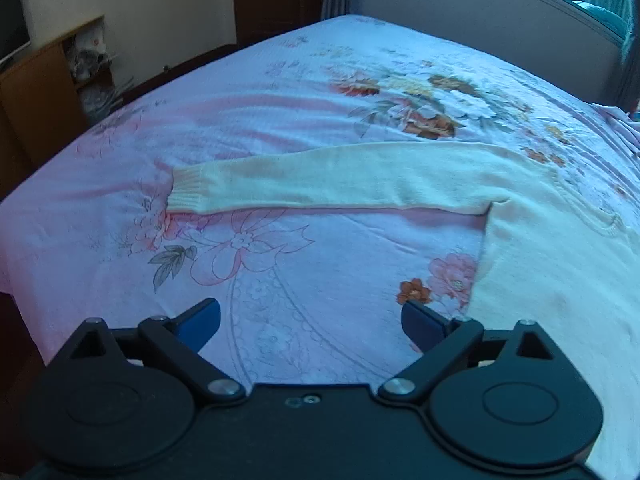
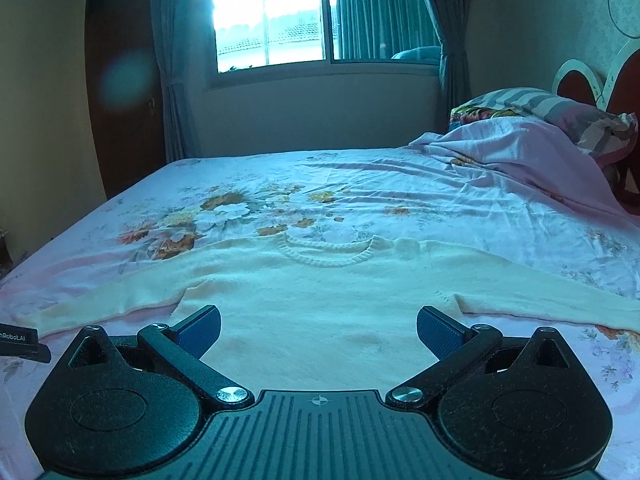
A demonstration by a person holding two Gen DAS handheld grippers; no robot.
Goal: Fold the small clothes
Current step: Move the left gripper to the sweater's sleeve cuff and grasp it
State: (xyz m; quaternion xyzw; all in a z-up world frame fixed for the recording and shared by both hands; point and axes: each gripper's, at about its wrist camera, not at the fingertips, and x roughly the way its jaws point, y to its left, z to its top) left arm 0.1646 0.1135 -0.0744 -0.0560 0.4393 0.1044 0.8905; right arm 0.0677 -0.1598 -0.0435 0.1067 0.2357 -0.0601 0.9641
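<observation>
- A cream knitted sweater point(image 2: 320, 300) lies flat, front up, on a bed, its soft fuzzy body spread wide and both sleeves stretched out to the sides.
- Its round neckline point(image 2: 328, 254) is a band of ribbed knit, curved like a shallow bowl.
- From the left wrist view, one long sleeve point(image 1: 340, 178) runs straight across the bed and ends in a ribbed cuff point(image 1: 186, 192).
- The bed sheet point(image 1: 280, 264) is thin pale pink cotton, printed with large flowers, leaves and a ribbon outline, and lightly creased.
- The left hand-held gripper point(image 1: 311, 322) hangs over bare sheet just beside the sweater's side edge; its black arms are spread apart, with nothing between the blue ribbed pads point(image 1: 204, 320).
- The right hand-held gripper point(image 2: 319, 330) hangs above the sweater's lower body, its arms also spread apart and empty.
- A rumpled pink blanket point(image 2: 520, 148) and a striped pillow point(image 2: 552, 106) sit by the curved headboard point(image 2: 580, 76).
- A curtained window point(image 2: 320, 12) is on the far wall.
</observation>
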